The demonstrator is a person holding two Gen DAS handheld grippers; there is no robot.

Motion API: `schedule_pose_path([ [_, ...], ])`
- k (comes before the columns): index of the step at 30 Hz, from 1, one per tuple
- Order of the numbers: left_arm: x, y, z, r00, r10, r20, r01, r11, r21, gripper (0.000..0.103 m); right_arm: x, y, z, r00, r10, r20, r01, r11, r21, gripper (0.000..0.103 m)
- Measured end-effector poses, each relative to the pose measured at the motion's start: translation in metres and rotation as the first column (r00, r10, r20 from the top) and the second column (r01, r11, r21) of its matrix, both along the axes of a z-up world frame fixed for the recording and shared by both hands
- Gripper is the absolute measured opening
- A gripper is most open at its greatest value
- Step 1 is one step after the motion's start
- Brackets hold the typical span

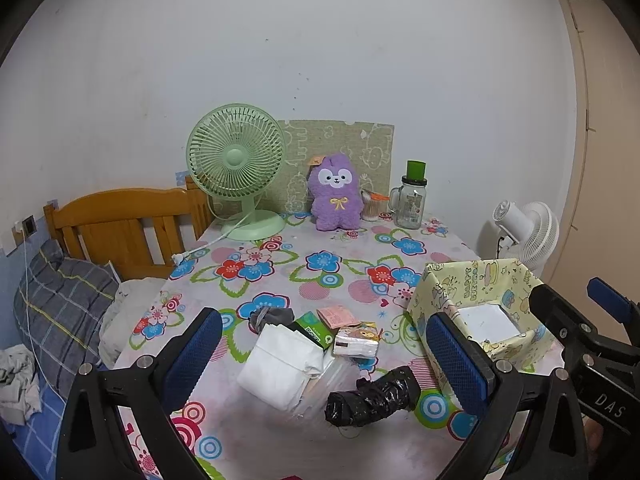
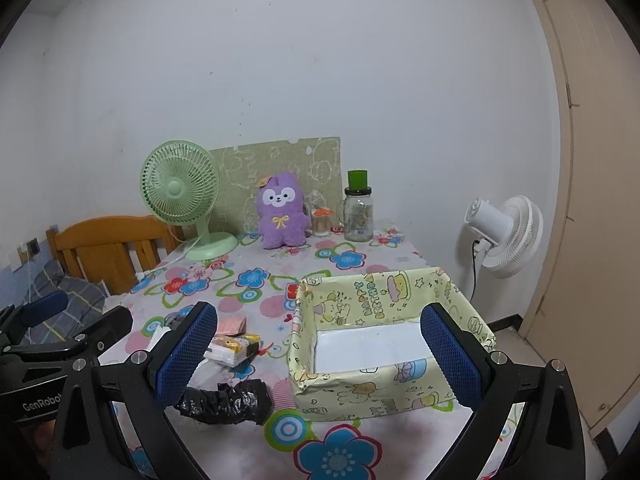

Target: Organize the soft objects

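Here, the left gripper (image 1: 324, 354) is held above the near edge of the desk (image 1: 280, 268) with its jaws spread wide apart and nothing between them. Framed between its blue pads are a folded white cloth (image 1: 282, 368) and, nearer the camera, a crumpled black plastic bag (image 1: 372, 398). Just beyond the cloth a grey sock (image 1: 270, 317), a green packet (image 1: 314, 330), a pink paper packet (image 1: 339, 316) and a small tissue pack (image 1: 356, 340) are clustered, touching or overlapping one another. The right gripper (image 2: 316, 352) is likewise held with its jaws wide apart and empty, raised over the front of a yellow cartoon-printed box (image 2: 384, 394). The box is open-topped, and only a white bottom is seen inside it. The black bag lies just left of the box, close to but apart from it. Farther back on the flowered cloth, a purple plush toy (image 1: 335, 196) is stood upright against a green patterned board (image 1: 340, 152), with a green desk fan (image 1: 236, 168) to its left and a glass jar (image 1: 412, 204) to its right. A white fan (image 2: 504, 236) is seen beyond the desk on the right, and a bed (image 1: 60, 300) on the left.
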State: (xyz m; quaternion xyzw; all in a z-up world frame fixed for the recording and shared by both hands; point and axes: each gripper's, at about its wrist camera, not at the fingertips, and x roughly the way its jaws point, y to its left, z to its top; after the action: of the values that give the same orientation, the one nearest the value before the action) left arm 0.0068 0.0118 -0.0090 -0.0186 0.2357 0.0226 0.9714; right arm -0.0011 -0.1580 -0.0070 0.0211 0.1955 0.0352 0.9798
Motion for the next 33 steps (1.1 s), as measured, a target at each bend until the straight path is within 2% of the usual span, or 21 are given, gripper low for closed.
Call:
schedule_pose_path([
  [33,-0.005,-0.0042,0.0005,1.0,-0.011,0.022,0.011,1.0,0.014,0.102,-0.0046,-0.0027,0.0035,1.0,-0.014,0.009,0.014,1.0,0.004,0.103],
])
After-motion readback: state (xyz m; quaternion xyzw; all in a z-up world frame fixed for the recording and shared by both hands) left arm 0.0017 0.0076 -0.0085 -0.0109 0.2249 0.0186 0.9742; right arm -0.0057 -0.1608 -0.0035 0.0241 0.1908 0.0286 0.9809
